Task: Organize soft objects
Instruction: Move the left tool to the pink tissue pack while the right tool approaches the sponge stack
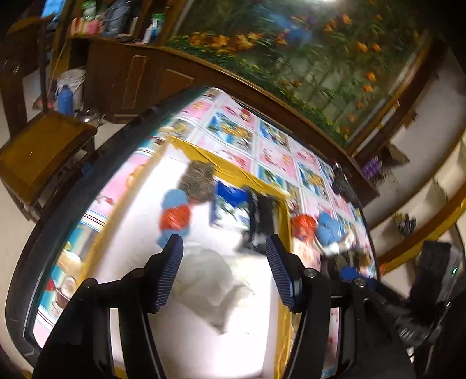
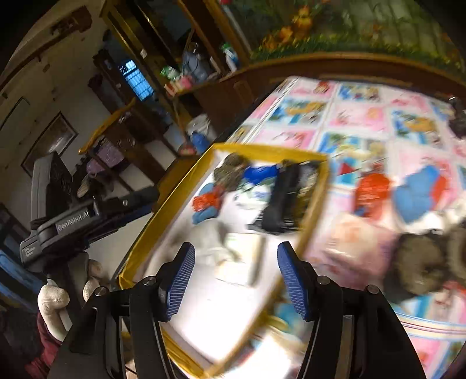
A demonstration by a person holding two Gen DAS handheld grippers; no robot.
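A white bin with a yellow rim lies on a bed with a cartoon-print sheet. Inside are a crumpled white cloth, a red-and-blue soft item, a grey-brown furry item, a blue-white item and a black item. More soft items lie on the sheet: red, blue, pink, furry brown. My left gripper is open above the white cloth. My right gripper is open over the bin's near edge. Both views are blurred.
A wooden headboard with a flower mural runs behind the bed. A wooden chair and cluttered shelves stand to the left. The left gripper's body and a gloved hand show at the left of the right wrist view.
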